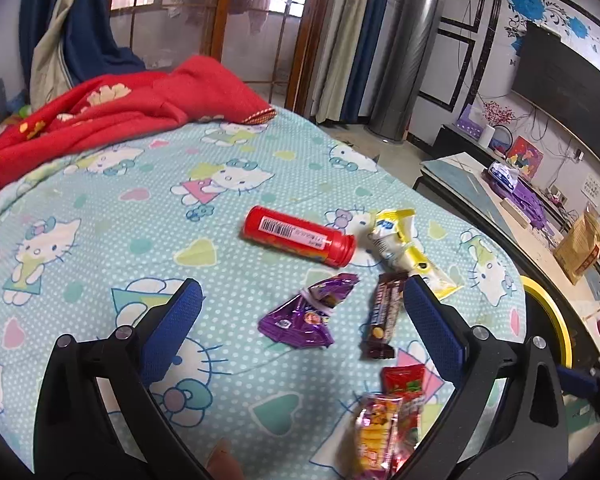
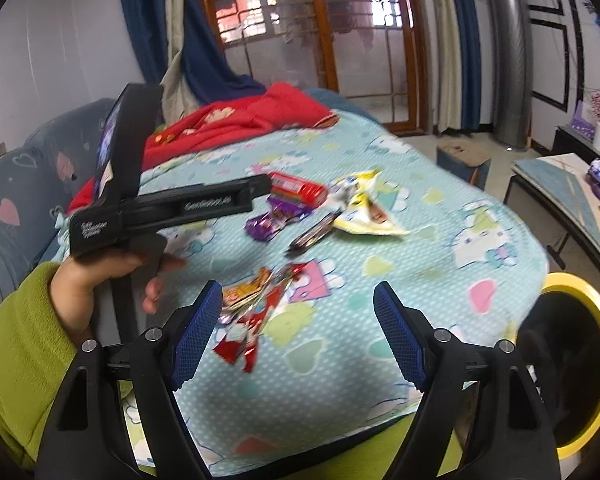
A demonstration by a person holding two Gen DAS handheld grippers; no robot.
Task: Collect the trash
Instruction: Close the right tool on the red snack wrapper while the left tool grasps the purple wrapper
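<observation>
Both hand-held grippers gape above wrappers (image 1: 300,316) on cartoon-cat bedsheet (image 1: 100,208)

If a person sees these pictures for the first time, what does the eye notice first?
First, the red tube lying on its side in the middle of the Hello Kitty sheet, with a purple wrapper and a yellow wrapper near it. Then the yellow-rimmed bin beside the bed, at the right.

left gripper (image 1: 300,304) agape, right gripper (image 2: 298,308) agape, empty
</observation>
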